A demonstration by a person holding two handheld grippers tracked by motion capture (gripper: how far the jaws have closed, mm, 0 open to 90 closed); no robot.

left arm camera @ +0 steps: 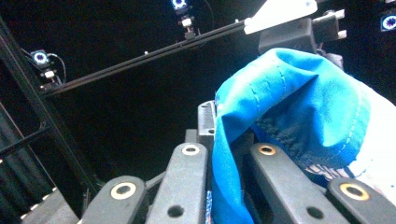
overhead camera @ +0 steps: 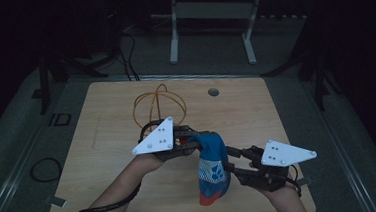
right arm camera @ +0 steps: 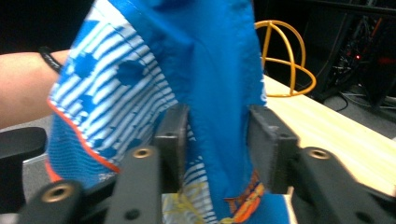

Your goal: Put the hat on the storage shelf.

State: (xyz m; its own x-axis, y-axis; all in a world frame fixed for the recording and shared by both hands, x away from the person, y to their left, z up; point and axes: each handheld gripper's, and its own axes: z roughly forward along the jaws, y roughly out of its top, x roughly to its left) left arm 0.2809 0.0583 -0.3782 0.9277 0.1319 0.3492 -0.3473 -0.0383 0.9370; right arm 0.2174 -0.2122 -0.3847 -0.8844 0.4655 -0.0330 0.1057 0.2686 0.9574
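Note:
A blue sock (overhead camera: 213, 167) with white stripes and an orange toe hangs above the wooden table (overhead camera: 256, 111). My left gripper (overhead camera: 198, 144) is shut on its top edge and holds it up; in the left gripper view the blue fabric (left arm camera: 299, 102) bunches between and over the jaws of that gripper (left arm camera: 229, 154). My right gripper (overhead camera: 231, 163) reaches in from the right at the sock's middle. In the right gripper view its jaws (right arm camera: 217, 130) stand apart on either side of the hanging sock (right arm camera: 205, 70), open, with the fabric between them.
An orange wire ball frame (overhead camera: 158, 105) sits on the table behind the left hand, also seen as the orange frame (right arm camera: 285, 60) beyond the sock. A round cable hole (overhead camera: 213, 91) lies at the back of the table. Dark floor and stands surround the table.

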